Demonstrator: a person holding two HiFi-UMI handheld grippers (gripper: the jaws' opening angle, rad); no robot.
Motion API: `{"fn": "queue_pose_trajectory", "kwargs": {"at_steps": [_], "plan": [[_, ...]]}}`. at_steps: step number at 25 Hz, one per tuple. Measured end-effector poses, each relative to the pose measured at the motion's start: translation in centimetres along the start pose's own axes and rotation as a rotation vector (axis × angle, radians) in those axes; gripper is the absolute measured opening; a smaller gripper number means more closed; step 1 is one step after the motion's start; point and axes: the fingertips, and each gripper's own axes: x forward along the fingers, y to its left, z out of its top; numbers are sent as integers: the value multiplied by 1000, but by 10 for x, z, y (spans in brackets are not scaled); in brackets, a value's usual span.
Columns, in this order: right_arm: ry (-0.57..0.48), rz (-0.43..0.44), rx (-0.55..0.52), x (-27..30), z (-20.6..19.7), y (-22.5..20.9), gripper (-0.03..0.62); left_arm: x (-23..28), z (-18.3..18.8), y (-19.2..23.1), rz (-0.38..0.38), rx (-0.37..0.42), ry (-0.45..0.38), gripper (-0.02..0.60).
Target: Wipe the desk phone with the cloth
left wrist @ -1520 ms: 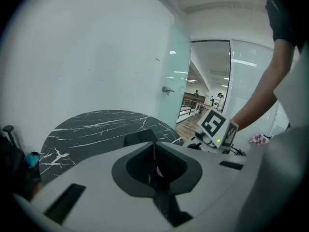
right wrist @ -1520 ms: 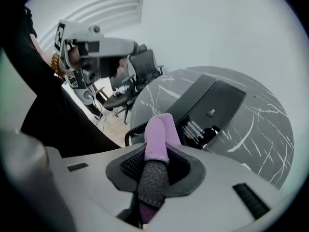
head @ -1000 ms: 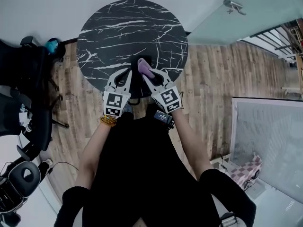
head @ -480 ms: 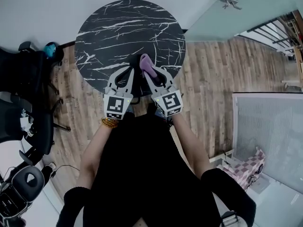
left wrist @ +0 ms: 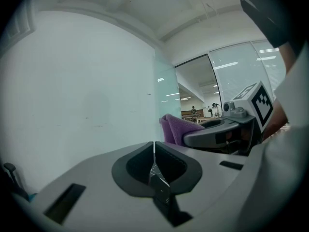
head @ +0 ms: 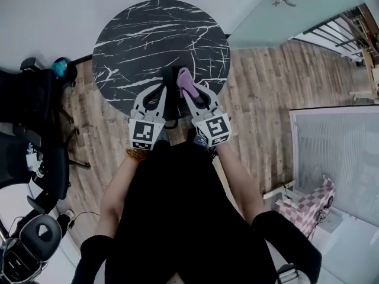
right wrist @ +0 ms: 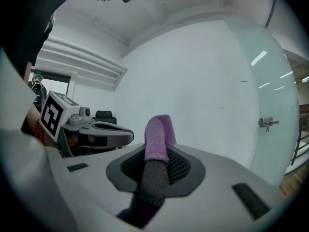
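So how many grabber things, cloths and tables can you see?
Grippers: 2, the left gripper and the right gripper
Cloths: 1, the purple cloth
Tables: 1, the round table
Total: 4

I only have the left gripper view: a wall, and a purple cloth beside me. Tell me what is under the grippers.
Observer: The head view shows a round black marble table. You are over its near edge.
Operator: Find the phone for me.
Observer: A dark object, probably the desk phone, sits on the table just ahead of the left gripper. It is partly hidden.
Operator: Confirm the cloth grip.
Observer: In the right gripper view, the right gripper has its fingers shut on the cloth, which sticks out past the tips.
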Motion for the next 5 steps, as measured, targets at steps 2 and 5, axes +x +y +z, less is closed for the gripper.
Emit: {"fn": "queue_pose_trajectory", "kwargs": {"at_steps": [2, 5], "plan": [[-4, -10, 20, 0, 0, 3, 83, -7, -2, 1, -4, -1, 2, 21], [-10, -25, 57, 2, 0, 8, 83, -19, -8, 6, -2, -8, 12, 21]]}}
